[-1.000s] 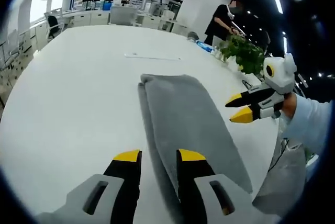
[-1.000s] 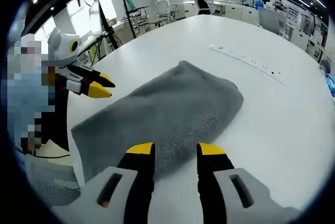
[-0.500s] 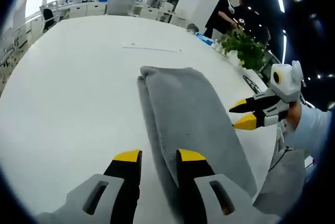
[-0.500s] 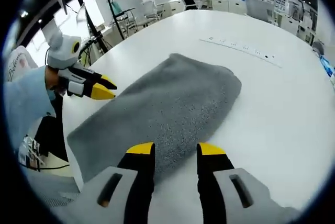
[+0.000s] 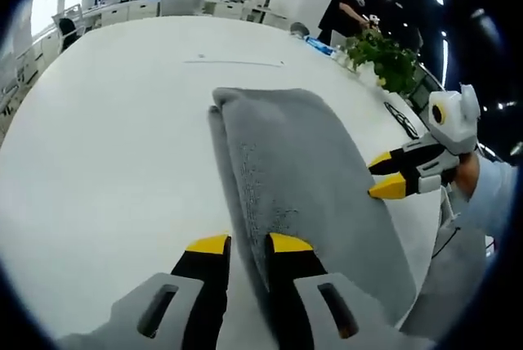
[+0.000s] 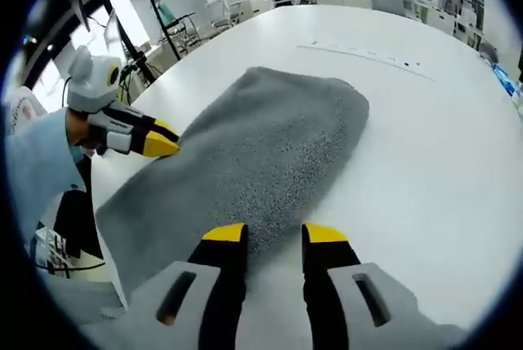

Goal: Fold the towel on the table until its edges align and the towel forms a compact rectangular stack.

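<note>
On the smooth white table point(image 5: 98, 145) lies the grey towel point(image 5: 302, 170), a long folded strip of nubbly terry with a rounded far end and a doubled edge along one side; the left gripper point(image 5: 249, 243) stands over its near end, yellow-tipped jaws a small gap apart, one tip on the cloth; that gap was wider half a second ago; the right gripper point(image 6: 274, 233) sits at the towel's long edge, jaws slightly parted, closer together than before; both have come nearer the fabric; a leafy plant point(image 5: 382, 62) stands beyond.
</note>
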Action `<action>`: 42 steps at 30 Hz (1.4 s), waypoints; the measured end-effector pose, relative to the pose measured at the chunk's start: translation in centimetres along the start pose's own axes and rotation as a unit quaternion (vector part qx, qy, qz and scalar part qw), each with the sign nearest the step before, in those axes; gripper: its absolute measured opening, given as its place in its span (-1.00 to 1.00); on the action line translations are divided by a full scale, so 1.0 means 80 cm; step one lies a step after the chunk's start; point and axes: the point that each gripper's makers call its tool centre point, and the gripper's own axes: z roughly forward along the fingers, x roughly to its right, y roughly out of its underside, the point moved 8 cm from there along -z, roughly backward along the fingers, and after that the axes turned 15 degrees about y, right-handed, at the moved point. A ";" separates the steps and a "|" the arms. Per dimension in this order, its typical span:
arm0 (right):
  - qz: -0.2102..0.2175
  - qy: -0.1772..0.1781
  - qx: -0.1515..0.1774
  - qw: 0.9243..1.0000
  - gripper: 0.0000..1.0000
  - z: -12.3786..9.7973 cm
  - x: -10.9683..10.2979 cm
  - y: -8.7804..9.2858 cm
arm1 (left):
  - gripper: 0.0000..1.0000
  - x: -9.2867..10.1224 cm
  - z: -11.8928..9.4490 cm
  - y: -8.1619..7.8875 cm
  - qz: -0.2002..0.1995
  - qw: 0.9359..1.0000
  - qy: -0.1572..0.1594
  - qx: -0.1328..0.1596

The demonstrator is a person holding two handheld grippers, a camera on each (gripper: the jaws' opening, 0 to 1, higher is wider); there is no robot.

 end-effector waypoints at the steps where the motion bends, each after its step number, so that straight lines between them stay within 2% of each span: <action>1: 0.000 -0.002 -0.002 1.000 -0.57 0.000 -0.001 0.000 | -0.75 0.000 0.003 0.000 0.002 1.000 0.003 -0.002; 3: 0.001 -0.003 -0.004 1.000 -0.59 0.001 -0.004 0.000 | -0.81 0.011 0.001 0.003 0.003 1.000 0.003 -0.003; 7: 0.007 -0.006 -0.009 1.000 -0.66 0.006 -0.003 0.001 | -0.90 0.003 0.004 0.000 -0.008 1.000 0.005 -0.001; 9: 0.000 -0.006 -0.010 1.000 -0.74 0.008 -0.003 0.000 | -0.93 -0.009 0.008 -0.001 -0.013 1.000 0.005 0.002; 12: 0.002 -0.009 -0.012 1.000 -0.83 0.007 -0.005 -0.001 | -0.94 0.006 0.005 0.003 -0.011 1.000 0.001 0.004; 14: 0.002 -0.008 -0.013 1.000 -0.86 0.007 -0.003 0.000 | -0.94 0.003 0.006 0.002 -0.012 1.000 -0.003 0.005; 16: 0.006 -0.008 -0.016 1.000 -0.90 0.006 0.002 0.000 | -0.95 -0.002 0.011 -0.002 -0.015 1.000 -0.003 0.006; 21: 0.010 0.001 -0.021 1.000 -0.93 0.006 0.021 0.001 | -0.95 0.026 0.021 0.002 -0.027 1.000 0.005 0.015; 27: 0.006 0.020 -0.025 0.999 -0.93 -0.001 0.056 0.005 | -0.95 0.032 0.049 -0.008 -0.034 0.999 0.023 0.021; 34: 0.009 0.038 -0.026 0.999 -0.93 -0.009 0.088 0.012 | -0.95 0.057 0.071 -0.016 -0.034 0.998 0.038 0.026; 38: 0.008 0.043 -0.027 0.999 -0.93 -0.011 0.096 0.012 | -0.95 0.050 0.083 -0.025 -0.028 0.998 0.040 0.027; 39: 0.008 0.044 -0.026 0.999 -0.93 -0.011 0.097 0.012 | -0.95 0.061 0.081 -0.023 -0.027 0.998 0.041 0.027; 42: 0.009 0.044 -0.026 0.999 -0.93 -0.011 0.100 0.012 | -0.95 0.064 0.081 -0.023 -0.023 0.999 0.040 0.025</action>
